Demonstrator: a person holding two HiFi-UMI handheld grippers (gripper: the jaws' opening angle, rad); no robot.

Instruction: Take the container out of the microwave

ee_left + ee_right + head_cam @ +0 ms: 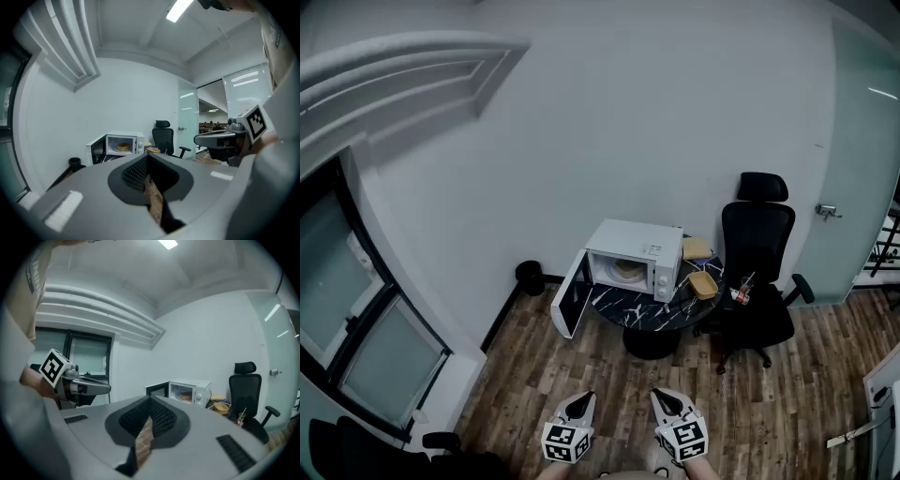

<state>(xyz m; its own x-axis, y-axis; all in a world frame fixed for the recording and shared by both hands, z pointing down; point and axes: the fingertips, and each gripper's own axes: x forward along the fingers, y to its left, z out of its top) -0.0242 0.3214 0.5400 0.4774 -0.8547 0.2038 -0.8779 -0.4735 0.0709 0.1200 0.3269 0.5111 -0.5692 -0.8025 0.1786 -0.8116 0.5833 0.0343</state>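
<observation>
1. Found the shallow yellowish round container (625,270) on the floor of the cavity of the white box-shaped microwave (635,260), not yet taken out.
2. Found the microwave standing on the round black counter with white veins (623,305). Saw its white-framed door (570,302) swung wide open toward the left of the head view, with the cavity facing the person.
3. Found the left tongs (579,403) closed, jaws together and nothing between them. Found the right tongs (667,401) closed and empty in the same way.
4. Located the container straight ahead of both tongs and well apart from them, across a stretch of brown wooden floor (619,375). Placed it, in the head view, between the lines of the two tongs, slightly more toward the right one.
5. Could not tell a long axis on the container: looked roundish and too small from there.
6. Judged the right tongs a little better placed, because the open door stood on the left side and would probably hinder the left tongs.
7. Judged that the coming move called first for an approach to the counter, then for opening the jaws before reaching almost level into the cavity.
8. Noted a tan food box (703,285) on the counter just beside the microwave, and a black office chair (757,253) behind. Judged the food box easy to confuse with the task's thing.
</observation>
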